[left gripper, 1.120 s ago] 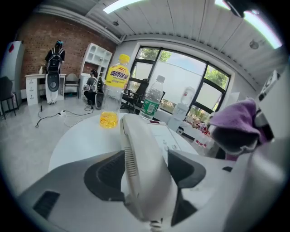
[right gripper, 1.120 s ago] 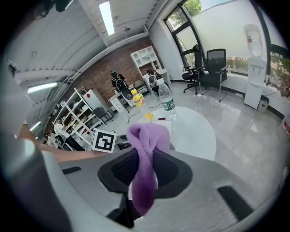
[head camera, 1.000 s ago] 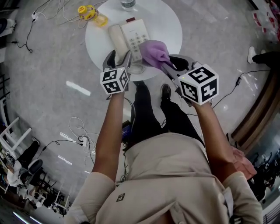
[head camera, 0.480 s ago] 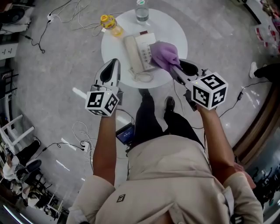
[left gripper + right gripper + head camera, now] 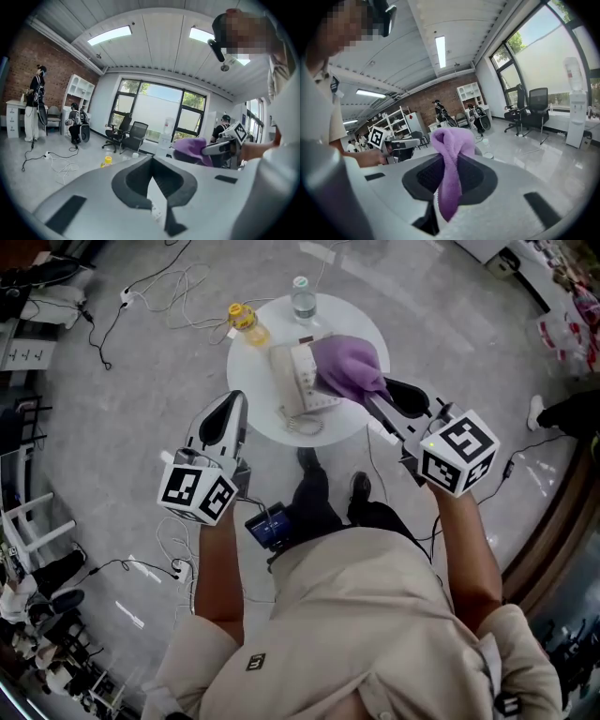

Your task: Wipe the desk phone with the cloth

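The white desk phone (image 5: 294, 381) lies on the round white table (image 5: 255, 401), its coiled cord (image 5: 302, 420) at the near edge. A purple cloth (image 5: 347, 367) (image 5: 449, 157) is bunched in my right gripper (image 5: 368, 396) (image 5: 448, 187), which is shut on it and holds it up over the phone's right side. I cannot tell whether the cloth touches the phone. My left gripper (image 5: 231, 407) (image 5: 150, 161) is shut and empty, raised off the table's left edge, away from the phone. From it I see the cloth (image 5: 191, 146) to the right.
A yellow-capped bottle (image 5: 246, 324) and a clear water bottle (image 5: 300, 296) stand at the table's far edge. Cables (image 5: 155, 282) trail over the grey floor to the left. Office chairs (image 5: 133, 136) and other people (image 5: 35, 103) are farther off in the room.
My left gripper has pulled back from the phone to the left of the table and shut empty. My right gripper kept the cloth. Both grippers rose and the table looks farther away.
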The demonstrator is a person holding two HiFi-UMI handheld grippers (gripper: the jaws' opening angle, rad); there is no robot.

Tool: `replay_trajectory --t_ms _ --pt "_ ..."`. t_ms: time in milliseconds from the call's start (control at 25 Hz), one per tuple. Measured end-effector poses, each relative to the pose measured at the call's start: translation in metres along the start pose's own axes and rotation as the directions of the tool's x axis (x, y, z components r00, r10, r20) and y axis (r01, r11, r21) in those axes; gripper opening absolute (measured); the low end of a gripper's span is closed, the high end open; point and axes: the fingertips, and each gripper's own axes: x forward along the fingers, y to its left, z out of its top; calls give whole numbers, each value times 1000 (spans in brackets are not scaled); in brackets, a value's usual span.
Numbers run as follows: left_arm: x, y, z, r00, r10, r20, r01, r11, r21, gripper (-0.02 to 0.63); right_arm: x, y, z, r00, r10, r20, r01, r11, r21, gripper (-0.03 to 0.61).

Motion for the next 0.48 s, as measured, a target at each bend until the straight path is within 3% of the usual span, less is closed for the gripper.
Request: replay_trajectory --t_ms 480 --pt "-44 -50 51 996 -1 89 -3 999 38 8 -72 26 37 999 -14 43 17 998 -67 64"
